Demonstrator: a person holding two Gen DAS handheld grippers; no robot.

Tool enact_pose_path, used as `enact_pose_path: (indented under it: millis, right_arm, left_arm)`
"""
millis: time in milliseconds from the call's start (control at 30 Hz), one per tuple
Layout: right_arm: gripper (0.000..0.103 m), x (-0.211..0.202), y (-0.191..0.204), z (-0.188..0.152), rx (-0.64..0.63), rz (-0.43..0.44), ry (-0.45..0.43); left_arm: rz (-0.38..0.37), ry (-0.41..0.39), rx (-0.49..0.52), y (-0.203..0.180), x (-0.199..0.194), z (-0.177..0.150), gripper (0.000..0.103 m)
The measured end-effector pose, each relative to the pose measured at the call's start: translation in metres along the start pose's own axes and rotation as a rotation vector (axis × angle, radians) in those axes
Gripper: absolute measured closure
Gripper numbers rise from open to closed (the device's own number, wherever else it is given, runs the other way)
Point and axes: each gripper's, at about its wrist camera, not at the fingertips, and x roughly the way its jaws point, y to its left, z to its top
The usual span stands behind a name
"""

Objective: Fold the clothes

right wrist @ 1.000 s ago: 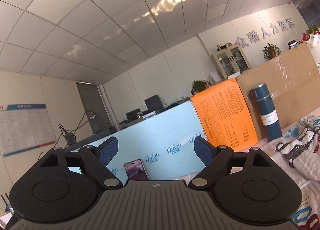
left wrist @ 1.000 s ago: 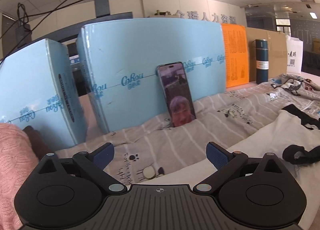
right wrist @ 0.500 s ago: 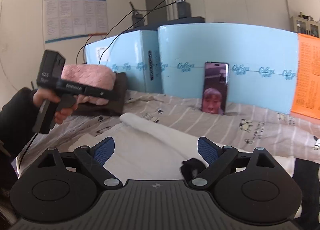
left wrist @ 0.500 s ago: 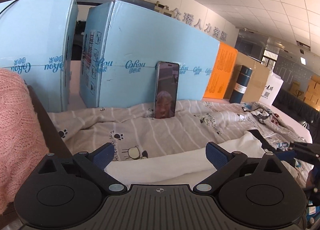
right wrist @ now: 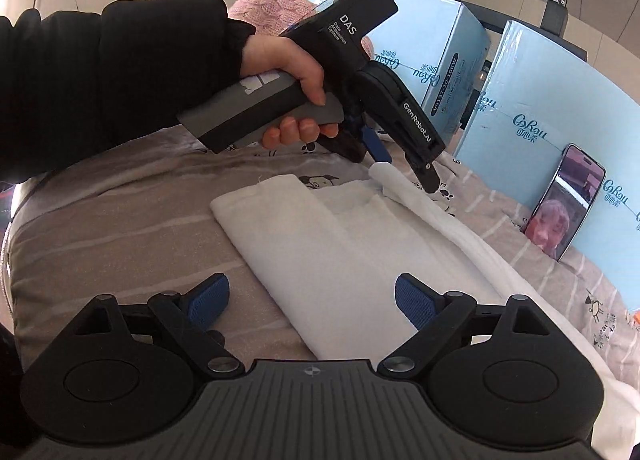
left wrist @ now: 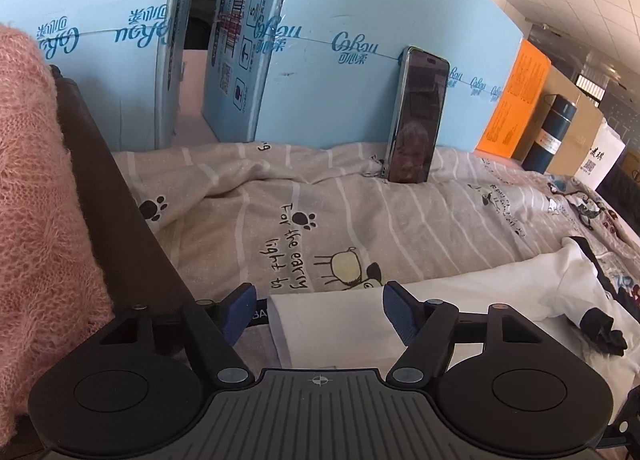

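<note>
A white garment point(right wrist: 320, 252) lies partly folded on the patterned grey bedsheet point(right wrist: 120, 196). It also shows in the left wrist view point(left wrist: 460, 300), with a black cuff point(left wrist: 600, 330) at the right. My left gripper point(left wrist: 316, 308) is open, its blue pads astride the garment's near hem. In the right wrist view the left gripper point(right wrist: 404, 168) hovers at the garment's far corner, which is bunched up by its tips. My right gripper point(right wrist: 312, 302) is open and empty, low over the garment's near folded edge.
Light blue boxes point(left wrist: 320, 40) stand along the back with a phone point(left wrist: 416, 116) leaning on them. A pink knitted item point(left wrist: 36, 200) on a dark cloth point(left wrist: 116, 200) is at the left. An orange sheet point(left wrist: 516, 100) and a dark flask point(left wrist: 552, 136) stand further right.
Both grippers have tilted down and moved in towards the garment. The right one went from facing the ceiling to hovering low over the folded edge. The left one has come to the hem.
</note>
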Motion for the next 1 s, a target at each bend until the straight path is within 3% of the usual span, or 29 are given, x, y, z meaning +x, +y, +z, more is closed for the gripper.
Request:
enact_pose_path:
  millis: [333,400,533,600,733,800,833,933,1000]
  right_arm:
    - [0.016,0.030,0.032,0.018,-0.166,-0.070,-0.042]
    - [0.016,0.034,0.032,0.020,-0.173,-0.086,-0.045]
    - [0.016,0.036,0.030,0.021,-0.176,-0.107,-0.044]
    - [0.019,0.040,0.032,0.023,-0.193,-0.125,-0.044]
    - [0.031,0.044,0.036,0.025,-0.218,-0.112,-0.047]
    - [0.036,0.045,0.036,0.026,-0.207,-0.095,-0.042]
    - [0.039,0.045,0.035,0.026,-0.203,-0.085,-0.041]
    - [0.081,0.046,0.035,0.026,-0.201,-0.061,-0.034]
    - [0.087,0.044,0.032,0.027,-0.183,-0.055,-0.041]
  left_arm:
    - [-0.085,-0.002,-0.002,0.000,0.007,-0.010,0.046]
    - [-0.089,-0.027,-0.031,0.007,0.004,-0.012,0.058]
    - [-0.076,-0.045,-0.020,0.008,0.002,-0.017,0.061]
    - [-0.036,-0.047,0.053,-0.005,0.003,-0.020,0.061]
    - [-0.007,-0.050,0.115,-0.016,0.003,-0.024,0.062]
    - [-0.005,-0.056,0.116,-0.015,0.002,-0.024,0.083]
    - [-0.004,-0.060,0.116,-0.015,0.002,-0.023,0.084]
    - [0.002,-0.080,0.116,-0.016,-0.001,-0.022,0.089]
    - [0.016,-0.107,0.123,-0.020,-0.006,-0.019,0.090]
